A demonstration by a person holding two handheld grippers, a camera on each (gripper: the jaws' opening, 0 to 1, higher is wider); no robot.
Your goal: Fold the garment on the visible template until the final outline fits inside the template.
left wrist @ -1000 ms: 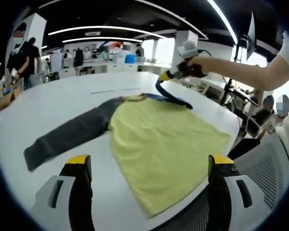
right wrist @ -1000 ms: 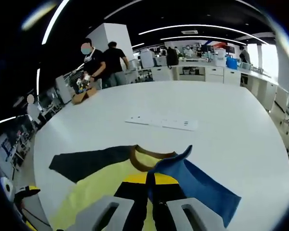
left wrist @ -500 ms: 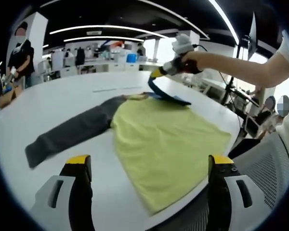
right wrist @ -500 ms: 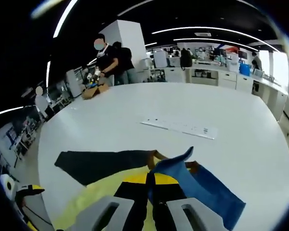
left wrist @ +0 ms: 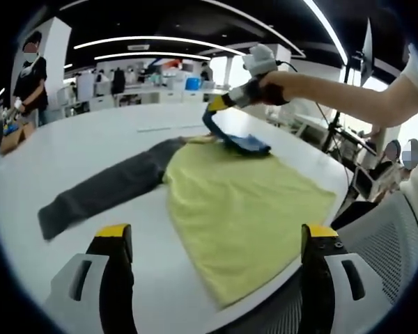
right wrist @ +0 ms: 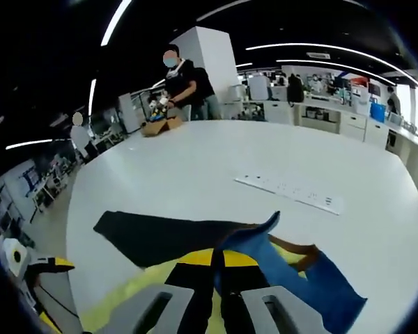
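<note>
In your left gripper view, the garment's dark sleeve (left wrist: 101, 195) stretches left across the white surface (left wrist: 90, 139), with wide bare room beyond. The garment (left wrist: 244, 209) lies flat, its yellow hem overhanging the near edge. Your left hand-held gripper (left wrist: 216, 278) hangs wide open, holding nothing. Far right, your right hand-held gripper (left wrist: 216, 104) is clamped on the raised blue sleeve (left wrist: 240, 139).
</note>
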